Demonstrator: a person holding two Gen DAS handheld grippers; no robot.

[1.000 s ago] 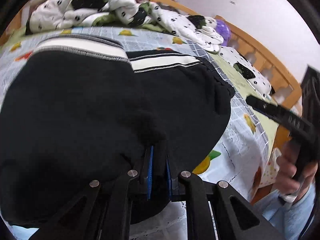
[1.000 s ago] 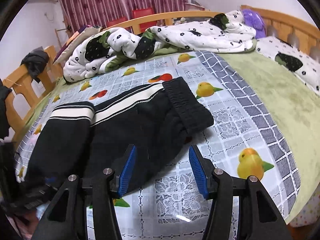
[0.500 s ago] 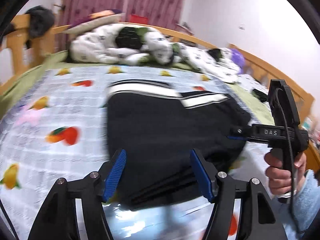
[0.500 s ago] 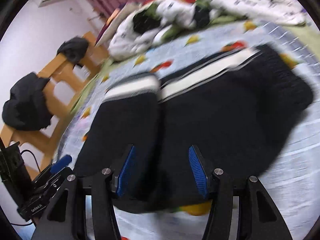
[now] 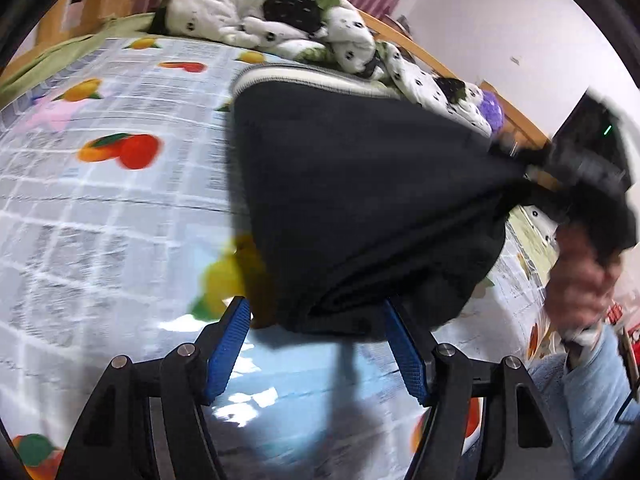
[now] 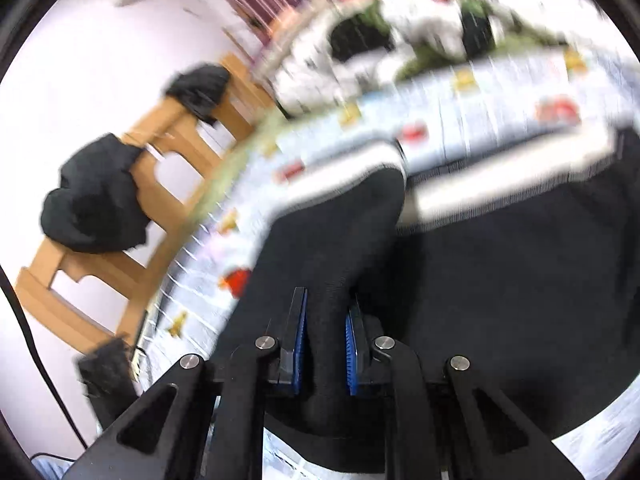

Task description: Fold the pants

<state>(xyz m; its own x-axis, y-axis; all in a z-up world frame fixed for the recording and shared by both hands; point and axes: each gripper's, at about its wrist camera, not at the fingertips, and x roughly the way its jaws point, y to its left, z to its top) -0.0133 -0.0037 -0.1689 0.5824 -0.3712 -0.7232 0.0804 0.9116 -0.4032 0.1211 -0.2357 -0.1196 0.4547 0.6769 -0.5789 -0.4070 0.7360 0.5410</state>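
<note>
The black pants (image 5: 360,208) with a white side stripe lie folded on the fruit-print bed sheet (image 5: 100,200). My left gripper (image 5: 316,344) is open, its blue pads on either side of the near folded edge. My right gripper (image 6: 325,340) is shut on a fold of the black pants (image 6: 500,280) and lifts it. In the left wrist view the right gripper (image 5: 520,168) pulls the cloth up at the right, held by a hand (image 5: 580,280). The right wrist view is blurred.
A rumpled white spotted quilt (image 5: 280,16) lies at the back of the bed. The wooden bed frame (image 6: 132,184) has dark clothes (image 6: 92,200) draped over it. A green blanket edge (image 5: 60,56) borders the sheet.
My left gripper let go of the pants and opened. My right gripper moved onto the pants, shut on a fold, and is lifting it.
</note>
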